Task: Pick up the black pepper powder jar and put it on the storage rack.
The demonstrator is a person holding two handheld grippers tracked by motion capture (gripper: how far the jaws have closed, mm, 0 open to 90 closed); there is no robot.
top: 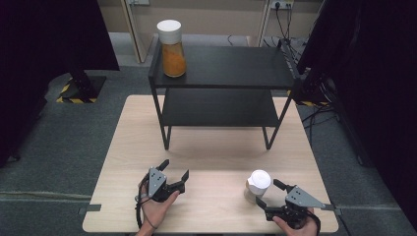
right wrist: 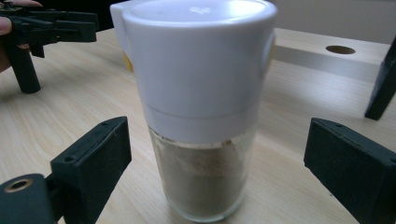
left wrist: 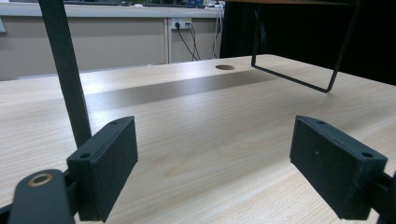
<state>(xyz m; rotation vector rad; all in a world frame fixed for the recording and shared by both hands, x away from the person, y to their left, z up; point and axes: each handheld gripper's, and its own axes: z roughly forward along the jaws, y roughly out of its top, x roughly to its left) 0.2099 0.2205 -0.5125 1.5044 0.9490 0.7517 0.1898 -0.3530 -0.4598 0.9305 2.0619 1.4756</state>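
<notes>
Bare table (top: 211,162) between both tools; black shelf (top: 221,73) blocks the far side

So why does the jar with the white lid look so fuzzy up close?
In the right gripper view the glass spice jar with a white lid sits very near the lens, so it blurs slightly; in the high view it looks sharper but small, with glare whitening the lid.

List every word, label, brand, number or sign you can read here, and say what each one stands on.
None can be read.
The white-capped jar between the right gripper's jaws shows no print.
The orange-filled jar on the black shelf shows no label.
The yellow-and-black hazard stripes on the floor carry no words.
</notes>
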